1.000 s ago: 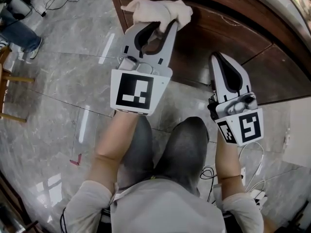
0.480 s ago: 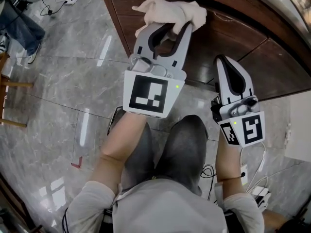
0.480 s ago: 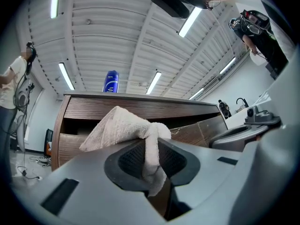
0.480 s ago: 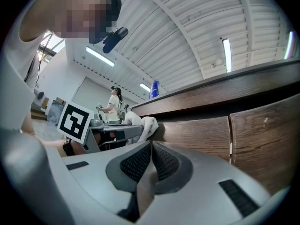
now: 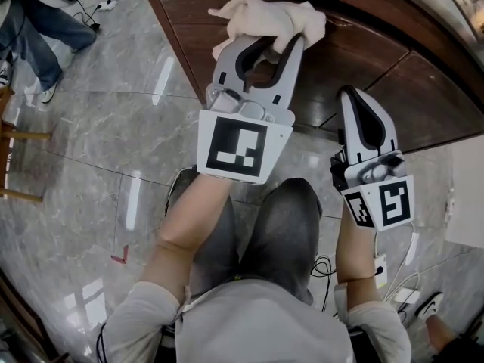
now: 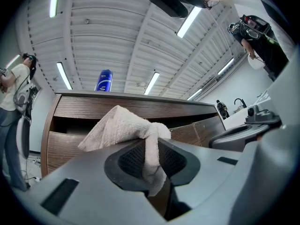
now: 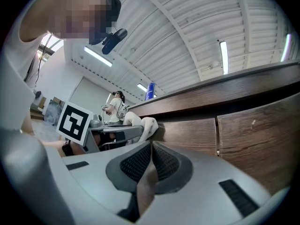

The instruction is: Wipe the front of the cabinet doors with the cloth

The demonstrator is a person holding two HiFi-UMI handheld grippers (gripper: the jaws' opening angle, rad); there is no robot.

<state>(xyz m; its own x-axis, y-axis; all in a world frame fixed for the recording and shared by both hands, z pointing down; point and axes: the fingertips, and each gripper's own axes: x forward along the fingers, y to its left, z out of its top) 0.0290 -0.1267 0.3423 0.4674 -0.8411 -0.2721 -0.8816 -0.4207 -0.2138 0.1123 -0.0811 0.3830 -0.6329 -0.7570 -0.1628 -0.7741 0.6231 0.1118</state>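
A cream terry cloth (image 5: 266, 17) is bunched against the dark wooden cabinet door (image 5: 363, 51) at the top of the head view. My left gripper (image 5: 274, 42) is shut on the cloth (image 6: 123, 126), with a fold pinched between its jaws and the rest spread on the door front (image 6: 65, 142). My right gripper (image 5: 354, 97) is shut with nothing in it, held lower and to the right, its tips close to the door (image 7: 197, 130). In the right gripper view the cloth (image 7: 149, 124) and left gripper (image 7: 115, 134) show at the left.
Grey marble floor (image 5: 91, 142) lies left of the cabinet. A person's legs (image 5: 41, 32) stand at the far left, cables (image 5: 98, 2) near them. A blue bottle (image 6: 103, 80) stands on the counter top. White cables and a power strip (image 5: 393, 274) lie by my right side.
My left gripper has carried the cloth rightward along the cabinet door. The right gripper has shifted slightly right and down.
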